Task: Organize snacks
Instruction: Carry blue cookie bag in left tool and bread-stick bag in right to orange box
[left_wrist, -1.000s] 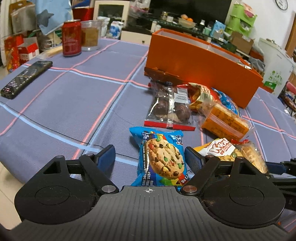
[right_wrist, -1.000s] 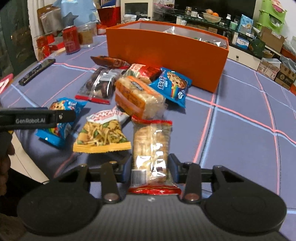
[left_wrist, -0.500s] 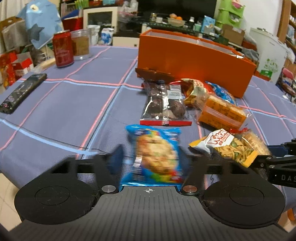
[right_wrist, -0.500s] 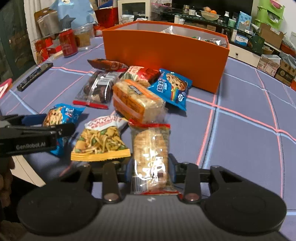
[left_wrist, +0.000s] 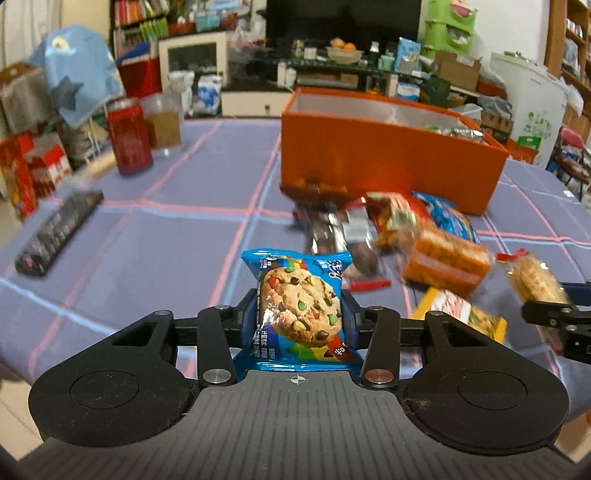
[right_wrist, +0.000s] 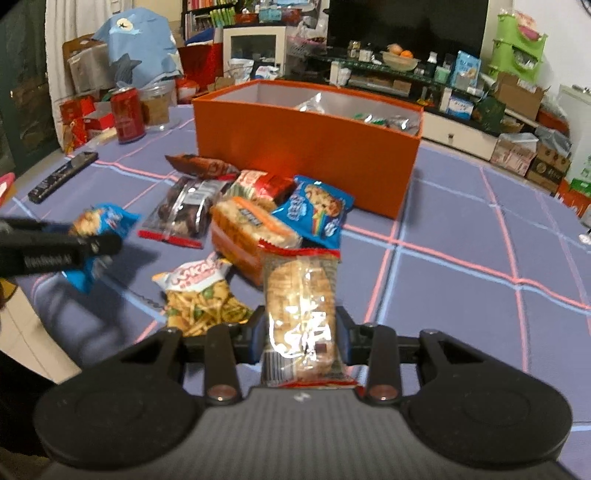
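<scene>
Between my left gripper (left_wrist: 299, 317) fingers: blue cookie packet (left_wrist: 299, 314), clamped. Right gripper (right_wrist: 301, 338) pinches a clear, seemingly cracker-filled pack (right_wrist: 301, 314).

A blue cookie packet (left_wrist: 299, 314) printed with a chocolate-chip cookie stands upright, pinched at its sides and lifted off the desk (left_wrist: 155, 236). A clear cracker packet (right_wrist: 300, 314) with red ends is gripped the same way, pointing away. On the desk lie a bag of fried sticks (right_wrist: 201, 295), an orange-wrapped cracker block (right_wrist: 251, 230), a second blue cookie packet (right_wrist: 314, 210) and a clear pack of dark cakes (right_wrist: 184, 210). Behind them stands an open orange box (right_wrist: 306, 151) holding some wrapped snacks.
</scene>
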